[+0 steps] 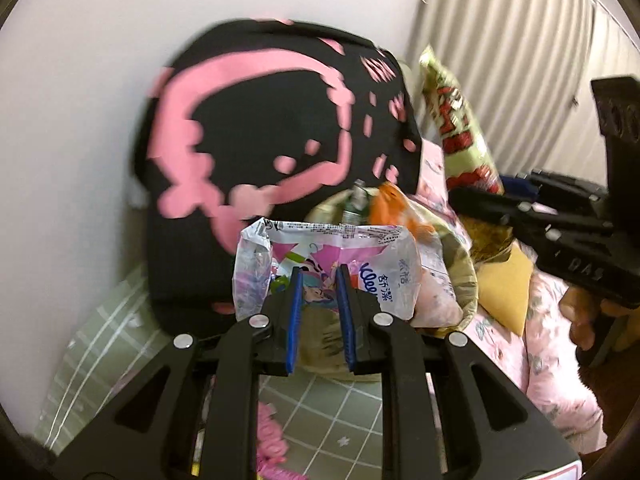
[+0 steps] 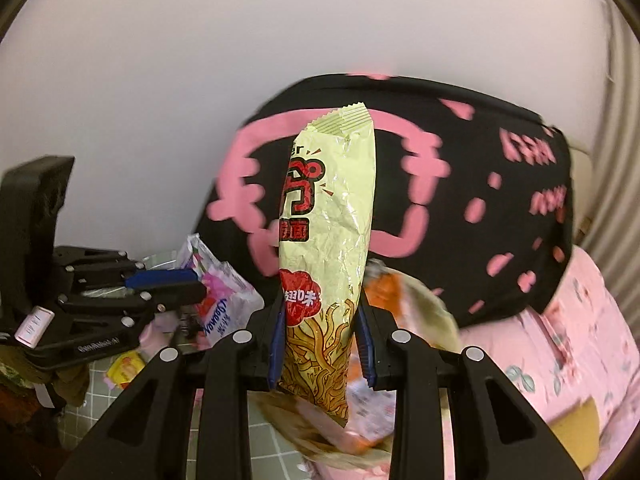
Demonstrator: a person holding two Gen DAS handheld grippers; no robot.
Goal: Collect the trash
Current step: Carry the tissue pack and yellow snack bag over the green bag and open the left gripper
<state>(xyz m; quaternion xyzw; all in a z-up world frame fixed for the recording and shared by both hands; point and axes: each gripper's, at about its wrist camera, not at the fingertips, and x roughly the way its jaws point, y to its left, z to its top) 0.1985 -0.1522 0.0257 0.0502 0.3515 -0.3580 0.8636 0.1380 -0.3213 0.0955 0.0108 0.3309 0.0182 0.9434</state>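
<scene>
Left gripper point(image 1: 318, 276) around tissue wrapper point(image 1: 320, 252), beside basket point(image 1: 464, 276)

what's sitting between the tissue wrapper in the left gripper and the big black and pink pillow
In the left wrist view, the rim of a basket with a bottle top and orange wrapper shows between the tissue wrapper and pillow.

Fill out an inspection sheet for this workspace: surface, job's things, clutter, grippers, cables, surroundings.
Surface: bed, green grid sheet, pink floral quilt.
Job's things: tissue wrapper and noodle packet, each held above the bin, which already holds a bottle and an orange wrapper.
Clutter: yellow wrapper on the sheet.
Grippers: left gripper shut on the tissue wrapper; right gripper shut on the noodle packet.
Cables: nothing seen.
Surroundings: black-and-pink pillow, white wall, curtain.
</scene>
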